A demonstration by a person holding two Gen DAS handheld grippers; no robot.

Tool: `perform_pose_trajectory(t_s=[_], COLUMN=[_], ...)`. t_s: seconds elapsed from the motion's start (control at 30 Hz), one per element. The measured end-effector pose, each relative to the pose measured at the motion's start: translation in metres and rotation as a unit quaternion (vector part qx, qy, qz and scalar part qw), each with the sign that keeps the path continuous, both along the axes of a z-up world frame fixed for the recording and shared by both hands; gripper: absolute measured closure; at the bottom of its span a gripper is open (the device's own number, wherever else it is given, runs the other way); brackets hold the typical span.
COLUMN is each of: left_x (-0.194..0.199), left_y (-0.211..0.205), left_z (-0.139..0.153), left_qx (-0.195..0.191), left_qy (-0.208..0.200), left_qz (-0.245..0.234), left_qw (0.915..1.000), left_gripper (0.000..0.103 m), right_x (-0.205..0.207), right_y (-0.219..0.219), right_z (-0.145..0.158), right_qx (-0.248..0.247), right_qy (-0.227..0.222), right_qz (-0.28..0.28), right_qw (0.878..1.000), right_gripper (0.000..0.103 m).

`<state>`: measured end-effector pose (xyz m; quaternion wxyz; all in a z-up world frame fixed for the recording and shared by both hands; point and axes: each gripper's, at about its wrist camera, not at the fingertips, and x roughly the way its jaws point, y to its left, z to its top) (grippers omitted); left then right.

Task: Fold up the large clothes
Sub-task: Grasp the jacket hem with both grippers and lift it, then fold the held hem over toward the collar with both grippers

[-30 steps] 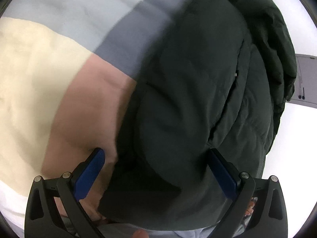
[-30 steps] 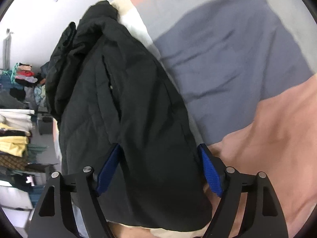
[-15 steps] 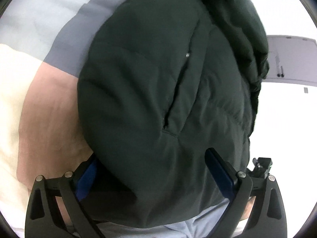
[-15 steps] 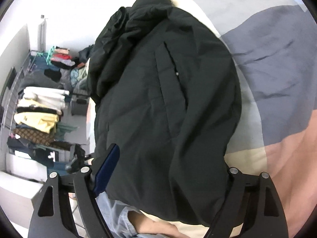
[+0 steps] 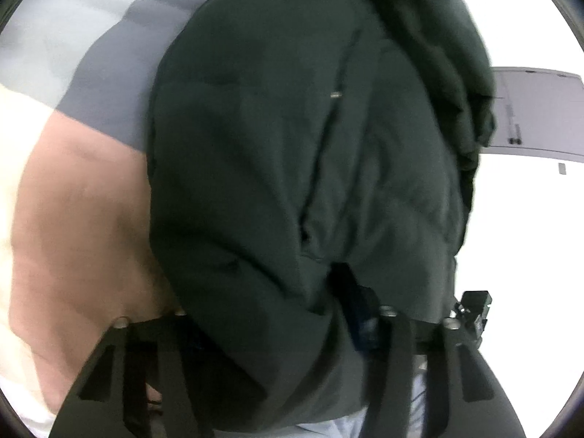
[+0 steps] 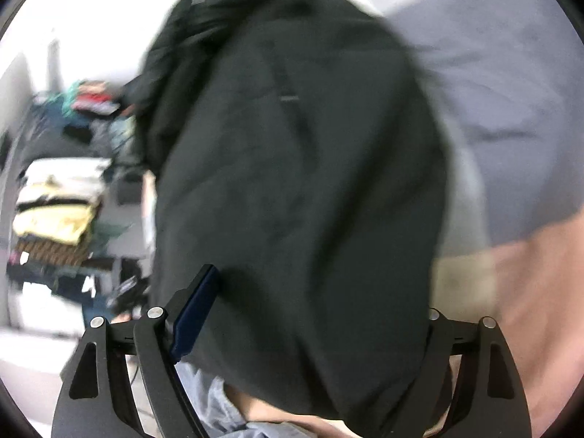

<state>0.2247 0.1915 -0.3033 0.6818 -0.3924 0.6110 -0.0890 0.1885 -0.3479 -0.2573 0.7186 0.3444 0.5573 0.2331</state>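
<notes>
A large dark green padded jacket (image 5: 273, 146) lies over a colour-block bedspread (image 5: 73, 219) and fills both wrist views. My left gripper (image 5: 273, 321) is closing, with the jacket's near hem bunched between its jaws. Its right blue pad (image 5: 359, 314) digs into the fabric and its left finger is buried under the cloth. In the right wrist view the same jacket (image 6: 292, 164) drapes across my right gripper (image 6: 314, 292), whose jaws stand wide and are closing a little. Its left blue pad (image 6: 197, 310) rests against the jacket's edge. The other finger is hidden under the cloth.
The bedspread (image 6: 511, 91) has grey-blue, pink and cream panels. Shelves with stacked folded clothes (image 6: 58, 211) stand off the bed to the left. A pale panel (image 5: 536, 109) hangs on the white wall. The person's light blue trousers (image 6: 204, 394) show below the hem.
The left jaws went from wide apart to pinched in on the jacket hem. Both grippers slid further under the jacket, which now covers the right gripper's right finger. The right view has blurred.
</notes>
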Motion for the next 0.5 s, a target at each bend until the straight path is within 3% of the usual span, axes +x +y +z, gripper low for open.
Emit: perform_pose_trajectory(t_s=[0.03,0.07,0.1,0.17,0.2,0.5], left_x=[0.0,0.0,-0.001,-0.002,-0.003,-0.052], left_y=[0.0,0.001,0.001,0.001,0.002,0.029], left_z=[0.005,0.007,0.009,0.023,0.03,0.107], left_qx=[0.0,0.0,-0.002,-0.006,-0.007,-0.007], left_qy=[-0.01,-0.018,-0.022,-0.04,-0.05,-0.138], left_qz=[0.003,0.006,0.008,0.011,0.011,0.023], left_qw=[0.9999,0.9998,0.9997,0.9991,0.9987,0.9901], left_gripper=[0.07,0.073,0.081,0.088,0.091,0.1], right_x=[0.0,0.0,0.001,0.002,0.001,-0.023], right_y=[0.005,0.01,0.015,0.018,0.016,0.01], right_z=[0.006,0.011,0.014,0.02,0.025,0.087], right_qx=[0.0,-0.005,-0.015,-0.023,-0.018,-0.007], right_qy=[-0.016,-0.028,-0.036,-0.048,-0.057,-0.149], right_qz=[0.012,0.024,0.034,0.035,0.029,0.004], right_qw=[1.0,0.999,0.999,0.998,0.998,0.989], right_gripper=[0.027,0.037,0.057,0.082,0.09,0.098])
